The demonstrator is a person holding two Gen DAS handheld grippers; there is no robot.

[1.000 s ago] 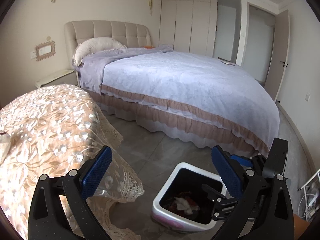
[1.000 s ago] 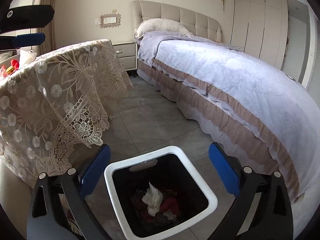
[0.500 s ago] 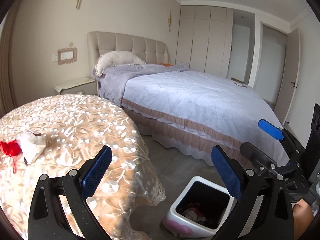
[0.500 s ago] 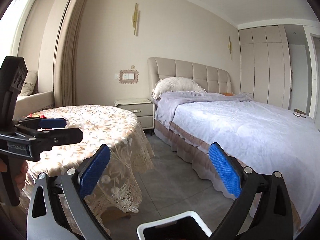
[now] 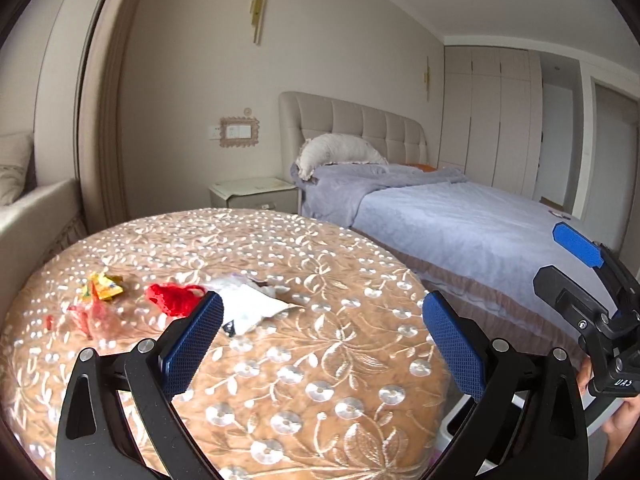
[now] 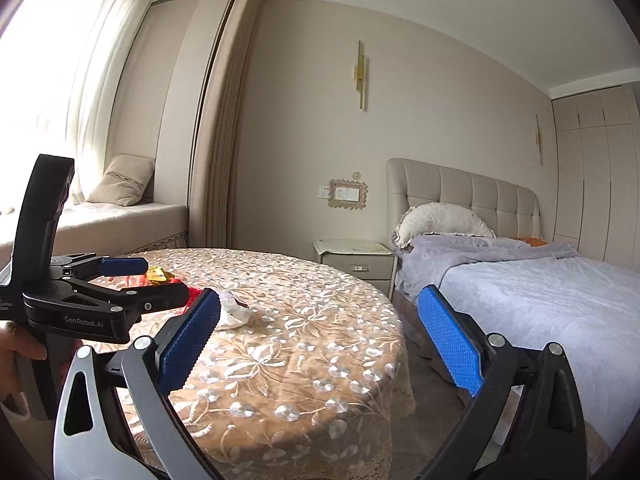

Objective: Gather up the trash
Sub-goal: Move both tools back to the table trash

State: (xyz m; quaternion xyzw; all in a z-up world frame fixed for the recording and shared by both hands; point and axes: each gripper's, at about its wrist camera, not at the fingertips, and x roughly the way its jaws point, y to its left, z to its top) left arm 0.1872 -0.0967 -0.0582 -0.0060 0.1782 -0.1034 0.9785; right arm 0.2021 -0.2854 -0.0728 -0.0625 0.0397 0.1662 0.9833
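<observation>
I've swung up from the bin to the table; both grippers, left and right, wide open, empty, white wrapper next.

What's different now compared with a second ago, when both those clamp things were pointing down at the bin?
Both grippers, left and right, swung up from the bin toward the round table, bringing the white wrapper and red scrap into view. Both stayed open and empty.
</observation>
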